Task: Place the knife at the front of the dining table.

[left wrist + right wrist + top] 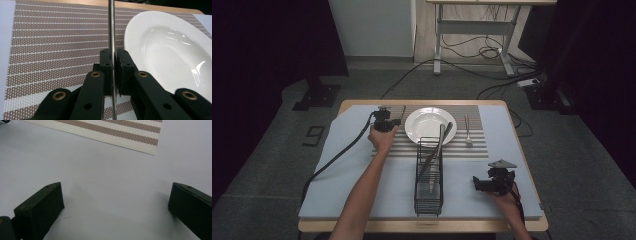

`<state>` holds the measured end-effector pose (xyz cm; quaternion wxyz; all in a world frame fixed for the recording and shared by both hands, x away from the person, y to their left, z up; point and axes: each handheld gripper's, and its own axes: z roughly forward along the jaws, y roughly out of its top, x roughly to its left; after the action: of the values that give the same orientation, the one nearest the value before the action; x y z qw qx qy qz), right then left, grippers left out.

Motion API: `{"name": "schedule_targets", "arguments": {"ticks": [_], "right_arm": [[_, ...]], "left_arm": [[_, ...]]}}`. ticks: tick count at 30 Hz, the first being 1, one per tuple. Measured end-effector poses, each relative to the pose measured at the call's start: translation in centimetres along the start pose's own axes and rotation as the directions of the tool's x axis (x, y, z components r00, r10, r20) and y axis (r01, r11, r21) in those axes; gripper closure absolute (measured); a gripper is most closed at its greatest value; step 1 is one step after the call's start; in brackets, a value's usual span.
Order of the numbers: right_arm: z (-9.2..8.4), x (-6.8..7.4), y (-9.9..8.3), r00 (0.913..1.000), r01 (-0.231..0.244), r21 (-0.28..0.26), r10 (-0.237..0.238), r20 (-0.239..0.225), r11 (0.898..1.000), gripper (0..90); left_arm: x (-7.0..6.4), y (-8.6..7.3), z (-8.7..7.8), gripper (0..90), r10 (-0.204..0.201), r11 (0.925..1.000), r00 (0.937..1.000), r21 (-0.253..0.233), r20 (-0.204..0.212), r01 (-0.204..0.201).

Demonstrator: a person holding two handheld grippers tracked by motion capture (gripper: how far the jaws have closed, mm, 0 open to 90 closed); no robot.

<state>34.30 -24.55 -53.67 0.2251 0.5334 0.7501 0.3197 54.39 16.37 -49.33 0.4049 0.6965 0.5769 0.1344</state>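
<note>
My left gripper [388, 121] [113, 58] is shut on a thin metal utensil [402, 111] [111, 25], whose shaft runs straight ahead between the jaws. It hovers low over the striped placemat [477, 142] [50, 37], just left of the white plate [430, 125] [172, 50]. A black wire rack [429, 190] stands in front of the plate with long utensils [440, 142] leaning in it. At the front right, my right gripper [479, 184] [115, 190] is open over the grey-blue cloth [100, 170], nothing between its jaws.
A metal spoon [467, 131] lies on the placemat right of the plate. The placemat's corner [147, 142] lies ahead of the right gripper. The cloth [347, 165] covers most of the wooden table [422, 226]. Cables trail across the floor beyond.
</note>
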Motion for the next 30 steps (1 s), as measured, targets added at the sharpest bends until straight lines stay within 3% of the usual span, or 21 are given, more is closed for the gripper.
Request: {"name": "schedule_targets", "arguments": {"ticks": [17, 30], "right_arm": [[0.0, 0.0, 0.0, 1.0000, 0.000, 0.000, 0.000, 0.000, 1.000, 0.0], [0.0, 0.0, 0.0, 1.0000, 0.000, 0.000, 0.000, 0.000, 1.000, 0.0]], "left_arm": [[0.8, -0.3, 1.3, 84.3, -0.007, 0.9989, 0.9994, 0.047, -0.034, 0.009], [1.3, -1.0, 2.5, 84.2, -0.027, 0.9973, 0.9995, 0.068, -0.016, 0.028]]}}
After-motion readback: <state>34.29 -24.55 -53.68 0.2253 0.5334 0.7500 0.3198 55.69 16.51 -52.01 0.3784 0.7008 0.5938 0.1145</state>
